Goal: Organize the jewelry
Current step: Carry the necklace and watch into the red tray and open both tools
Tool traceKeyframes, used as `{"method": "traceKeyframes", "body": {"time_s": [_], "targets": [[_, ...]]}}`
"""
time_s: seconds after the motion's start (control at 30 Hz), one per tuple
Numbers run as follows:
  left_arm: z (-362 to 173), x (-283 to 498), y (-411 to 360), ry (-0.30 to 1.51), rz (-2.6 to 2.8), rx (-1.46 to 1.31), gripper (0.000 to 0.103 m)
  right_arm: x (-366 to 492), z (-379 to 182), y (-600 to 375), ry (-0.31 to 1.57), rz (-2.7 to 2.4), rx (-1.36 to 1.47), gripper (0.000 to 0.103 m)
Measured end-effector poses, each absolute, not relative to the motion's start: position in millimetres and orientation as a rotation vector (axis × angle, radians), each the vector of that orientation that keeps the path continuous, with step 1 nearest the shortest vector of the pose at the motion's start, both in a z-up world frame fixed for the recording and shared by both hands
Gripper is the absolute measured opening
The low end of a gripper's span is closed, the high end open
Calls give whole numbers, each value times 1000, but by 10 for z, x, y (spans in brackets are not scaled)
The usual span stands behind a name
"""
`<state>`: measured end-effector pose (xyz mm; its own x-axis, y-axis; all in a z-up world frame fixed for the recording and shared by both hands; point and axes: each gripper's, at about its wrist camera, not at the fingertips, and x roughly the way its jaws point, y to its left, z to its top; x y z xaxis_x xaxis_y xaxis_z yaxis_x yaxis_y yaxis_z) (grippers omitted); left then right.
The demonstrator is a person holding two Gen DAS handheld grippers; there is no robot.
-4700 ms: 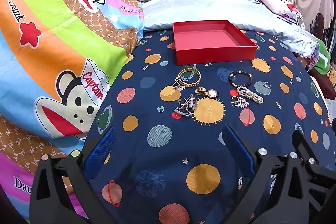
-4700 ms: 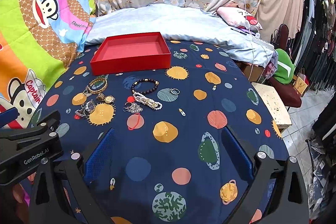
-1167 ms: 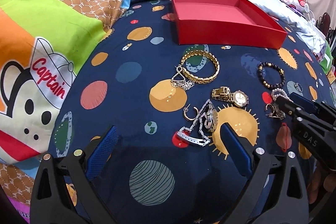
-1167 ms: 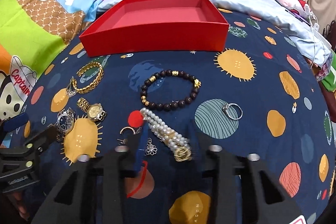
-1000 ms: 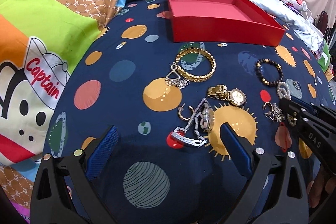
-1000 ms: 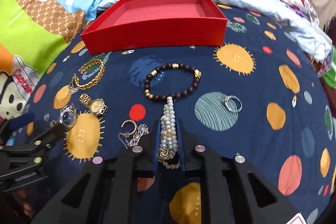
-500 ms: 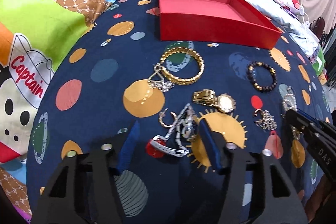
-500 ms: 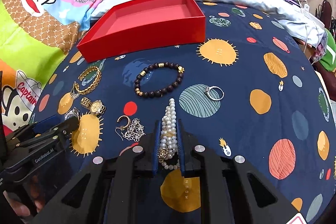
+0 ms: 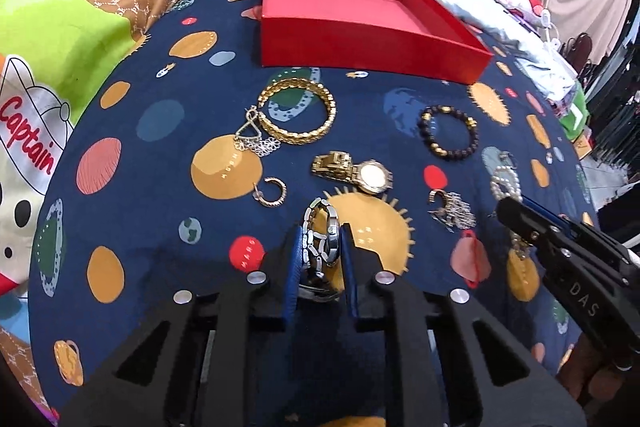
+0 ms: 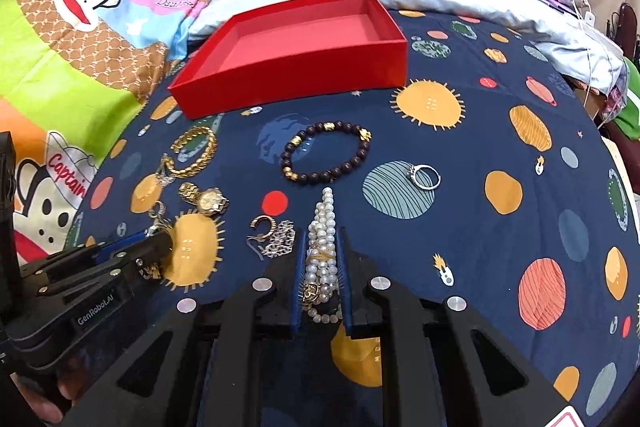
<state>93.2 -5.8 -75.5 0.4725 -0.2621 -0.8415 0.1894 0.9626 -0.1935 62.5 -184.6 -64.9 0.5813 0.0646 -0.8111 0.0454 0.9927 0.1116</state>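
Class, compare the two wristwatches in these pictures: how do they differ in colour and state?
The silver watch is clamped in the left gripper; the gold watch lies free on the blanket. One is silver-toned, the other gold. Both have metal link bands, and both are outside the red box.

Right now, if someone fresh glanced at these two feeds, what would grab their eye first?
Probably the red box, open at the far end of the planet-print blanket, bright against the navy. Next, both grippers gripping jewelry: the left gripper shut on the silver watch, the right gripper shut on the pearl bracelet. The gold bangle lies just before the box.
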Motion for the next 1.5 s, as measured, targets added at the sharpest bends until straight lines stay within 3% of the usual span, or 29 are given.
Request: {"method": "traceKeyframes", "body": {"time_s": [0.43, 0.8, 1.13, 1.5], "targets": [[-75, 976, -88, 902, -349, -79, 18, 695, -137, -1926, 849, 60, 148, 13], [443, 2148, -345, 747, -350, -48, 18, 1951, 230, -2203, 790, 112, 185, 13], [157, 3451, -598, 813, -314, -47, 18, 3333, 67, -2261, 854, 108, 190, 14], [-324, 4077, -665, 883, -289, -47, 18, 3889, -452, -2307, 950, 83, 180, 16]]}}
